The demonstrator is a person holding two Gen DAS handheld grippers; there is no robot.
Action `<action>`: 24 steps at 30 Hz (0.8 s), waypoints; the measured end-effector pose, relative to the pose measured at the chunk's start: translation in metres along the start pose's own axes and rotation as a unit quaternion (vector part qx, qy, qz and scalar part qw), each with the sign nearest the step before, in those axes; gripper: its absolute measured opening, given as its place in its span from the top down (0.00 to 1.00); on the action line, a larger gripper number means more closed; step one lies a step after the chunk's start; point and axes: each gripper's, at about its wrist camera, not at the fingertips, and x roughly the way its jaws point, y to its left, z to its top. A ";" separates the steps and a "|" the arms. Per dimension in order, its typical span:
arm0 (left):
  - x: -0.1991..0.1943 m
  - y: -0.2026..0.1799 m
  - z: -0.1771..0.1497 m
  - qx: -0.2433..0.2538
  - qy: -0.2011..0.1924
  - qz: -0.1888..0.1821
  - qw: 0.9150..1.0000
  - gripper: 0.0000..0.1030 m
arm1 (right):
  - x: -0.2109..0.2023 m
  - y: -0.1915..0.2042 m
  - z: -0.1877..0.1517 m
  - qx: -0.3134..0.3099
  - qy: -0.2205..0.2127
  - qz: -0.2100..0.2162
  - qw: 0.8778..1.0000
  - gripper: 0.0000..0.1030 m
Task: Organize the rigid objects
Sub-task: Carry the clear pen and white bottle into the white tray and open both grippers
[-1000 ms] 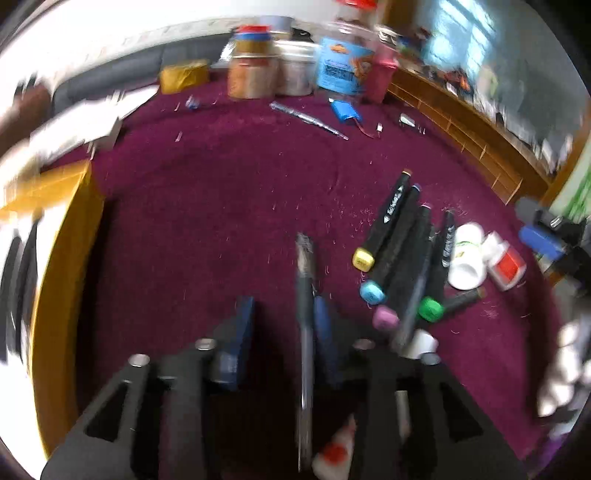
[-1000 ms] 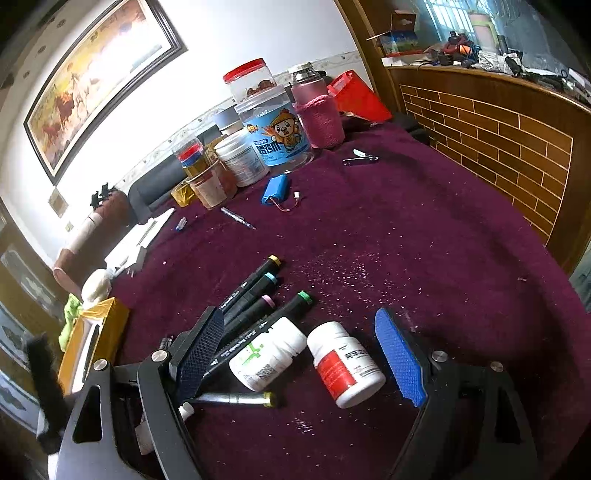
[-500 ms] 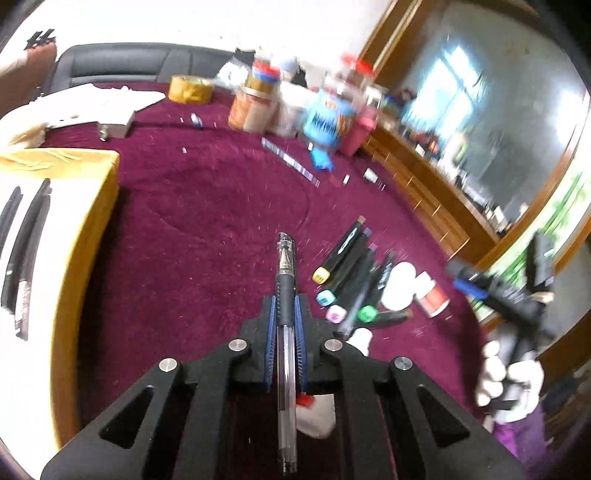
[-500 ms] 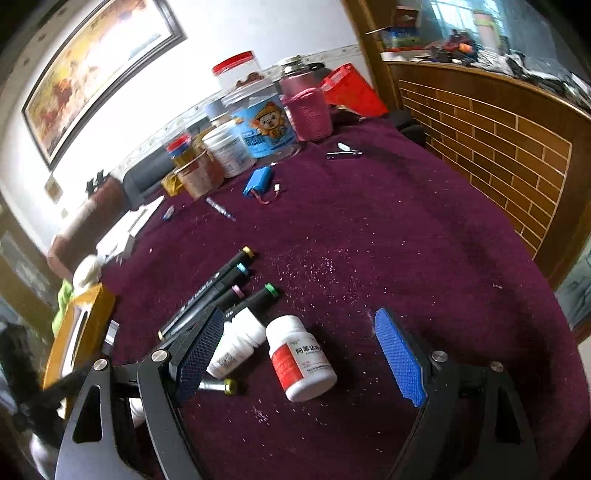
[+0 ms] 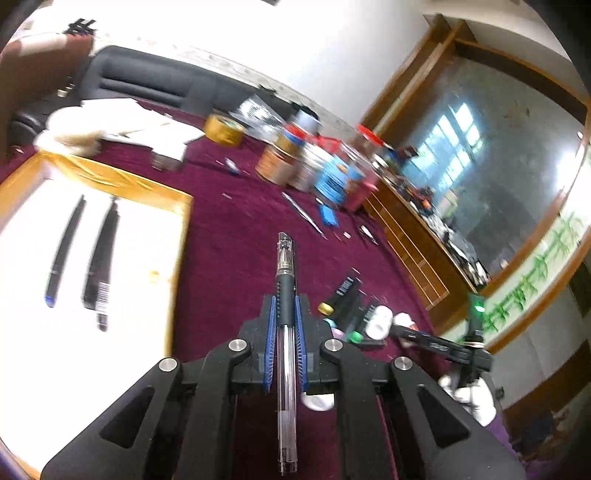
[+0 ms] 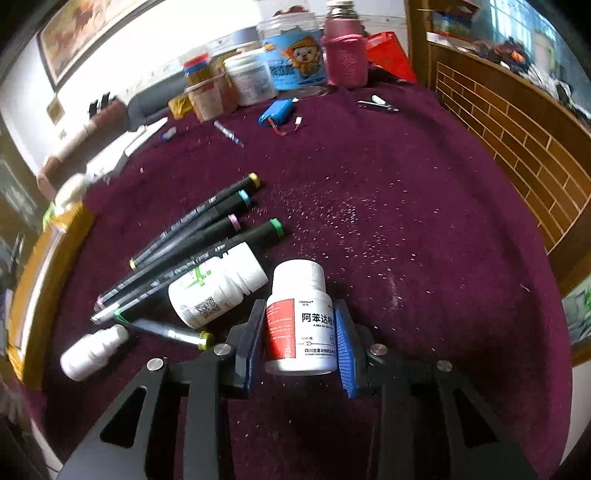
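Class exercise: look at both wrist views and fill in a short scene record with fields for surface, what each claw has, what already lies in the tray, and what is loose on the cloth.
Surface: maroon cloth
Left claw: shut on a clear gel pen, lifted above the cloth
Right claw: closing around the red-label bottle
Tray: yellow rim, two dark pens inside
Loose on cloth: four markers, green-label bottle, small white bottle, blue battery pack

White wall (image 5: 332, 55), framed painting (image 6: 92, 33), wood panelling (image 6: 517, 129), black sofa (image 5: 147, 83)
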 end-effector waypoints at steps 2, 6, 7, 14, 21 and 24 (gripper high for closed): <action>-0.012 0.018 0.006 -0.001 -0.007 0.027 1.000 0.93 | -0.013 0.000 0.002 0.010 -0.010 0.013 1.000 0.70; -0.025 0.062 0.022 -0.004 0.002 0.108 0.994 0.93 | -0.038 0.020 0.014 0.005 -0.026 0.057 0.998 0.70; -0.026 0.074 0.026 -0.007 0.008 0.121 0.993 0.93 | -0.040 0.029 0.017 0.000 -0.027 0.069 0.997 0.70; -0.010 0.147 0.049 -0.055 0.043 0.165 0.984 0.93 | -0.020 0.125 0.028 -0.051 0.011 0.161 0.986 0.70; 0.019 0.182 0.064 -0.067 0.072 0.189 0.977 0.93 | 0.017 0.238 0.029 -0.100 0.066 0.223 0.967 0.70; 0.025 0.199 0.068 -0.086 0.076 0.187 0.976 0.93 | 0.032 0.279 0.030 -0.107 0.087 0.238 0.961 0.70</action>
